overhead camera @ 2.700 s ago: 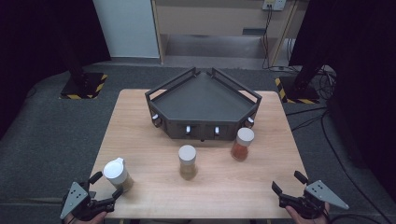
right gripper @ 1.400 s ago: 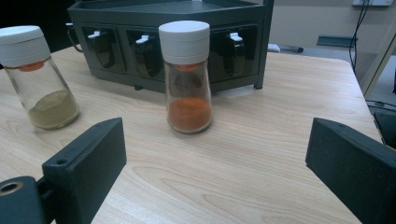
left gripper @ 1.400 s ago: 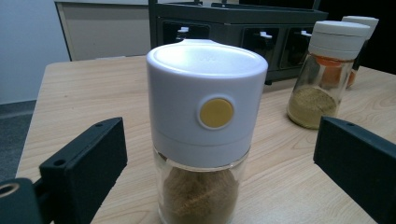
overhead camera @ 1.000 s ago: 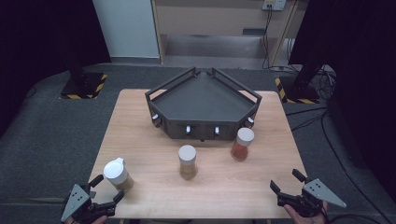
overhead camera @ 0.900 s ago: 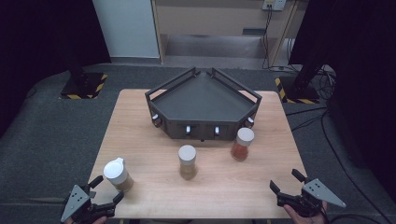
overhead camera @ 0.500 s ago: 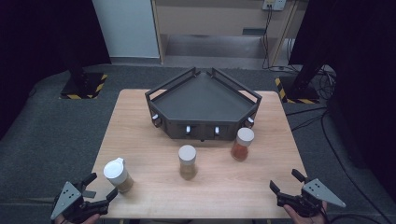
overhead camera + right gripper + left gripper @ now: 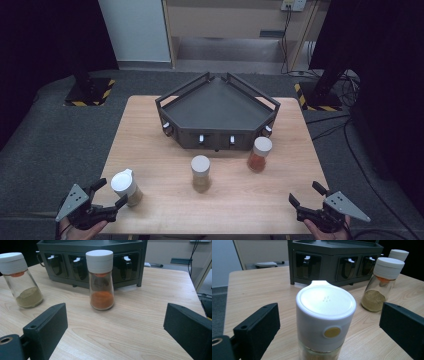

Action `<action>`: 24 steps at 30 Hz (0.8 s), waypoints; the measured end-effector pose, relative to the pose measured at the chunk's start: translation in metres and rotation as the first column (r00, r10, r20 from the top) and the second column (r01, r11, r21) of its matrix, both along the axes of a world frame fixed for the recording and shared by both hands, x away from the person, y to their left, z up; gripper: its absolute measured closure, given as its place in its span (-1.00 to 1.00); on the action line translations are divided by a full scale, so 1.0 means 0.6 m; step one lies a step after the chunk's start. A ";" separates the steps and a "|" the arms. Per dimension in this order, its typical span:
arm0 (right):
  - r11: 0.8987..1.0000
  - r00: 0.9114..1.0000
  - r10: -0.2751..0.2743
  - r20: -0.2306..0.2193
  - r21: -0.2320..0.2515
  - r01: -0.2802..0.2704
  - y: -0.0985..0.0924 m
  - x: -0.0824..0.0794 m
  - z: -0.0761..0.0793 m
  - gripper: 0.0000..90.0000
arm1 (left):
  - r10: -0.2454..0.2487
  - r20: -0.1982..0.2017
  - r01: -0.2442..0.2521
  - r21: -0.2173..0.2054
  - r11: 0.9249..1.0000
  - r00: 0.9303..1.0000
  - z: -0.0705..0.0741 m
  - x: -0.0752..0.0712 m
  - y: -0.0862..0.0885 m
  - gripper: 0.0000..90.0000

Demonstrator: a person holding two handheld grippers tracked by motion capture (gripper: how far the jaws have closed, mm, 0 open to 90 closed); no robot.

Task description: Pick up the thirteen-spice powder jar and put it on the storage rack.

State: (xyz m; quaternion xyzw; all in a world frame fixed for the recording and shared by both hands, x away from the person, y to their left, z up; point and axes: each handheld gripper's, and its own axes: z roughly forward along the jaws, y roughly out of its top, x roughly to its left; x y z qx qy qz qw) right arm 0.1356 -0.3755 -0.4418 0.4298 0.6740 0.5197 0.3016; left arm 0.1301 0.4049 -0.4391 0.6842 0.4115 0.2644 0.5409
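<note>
Three spice jars stand on the wooden table (image 7: pixel 150 150). At the front left is a jar with a white flip-top lid (image 7: pixel 125 186) (image 7: pixel 325 322). My left gripper (image 7: pixel 112 191) (image 7: pixel 332 326) is open right in front of this jar, and neither jaw touches it. A white-capped jar of olive powder (image 7: pixel 200 172) (image 7: pixel 382 282) (image 7: pixel 21 281) stands mid-table. A jar of orange powder (image 7: pixel 259 154) (image 7: pixel 101 280) stands to its right. My right gripper (image 7: pixel 305 193) (image 7: pixel 115 325) is open and empty at the front right, facing the orange jar from some way off.
A dark grey wedge-shaped rack (image 7: pixel 217 112) (image 7: pixel 332 257) (image 7: pixel 92 255) with small drawers along its front fills the back half of the table. Bare wood lies between the jars and the front edge. Grey floor surrounds the table.
My left gripper has drawn slightly left and edged forward toward the flip-top jar. My right gripper has hardly moved. The jars stand where they were.
</note>
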 end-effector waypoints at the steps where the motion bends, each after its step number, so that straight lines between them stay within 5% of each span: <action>1: 1.000 1.000 0.001 0.000 0.000 -0.001 0.000 0.000 0.000 -0.89 | -0.002 -0.002 0.002 0.002 1.000 1.000 -0.001 0.005 -0.001 -0.96; 15: 1.000 1.000 0.002 -0.002 -0.002 -0.002 0.000 0.000 0.001 -0.88 | 0.009 -0.017 -0.009 -0.013 1.000 1.000 -0.021 0.036 -0.019 -0.86; 21: 1.000 1.000 0.000 -0.003 0.001 0.000 0.000 0.000 0.000 -0.88 | 0.023 0.013 -0.023 -0.016 1.000 1.000 -0.034 0.039 -0.024 -0.54; 24: 1.000 1.000 -0.001 -0.003 0.001 0.001 0.000 0.000 0.000 -0.88 | 0.034 0.039 -0.035 0.031 0.999 0.999 -0.031 0.033 -0.036 -0.36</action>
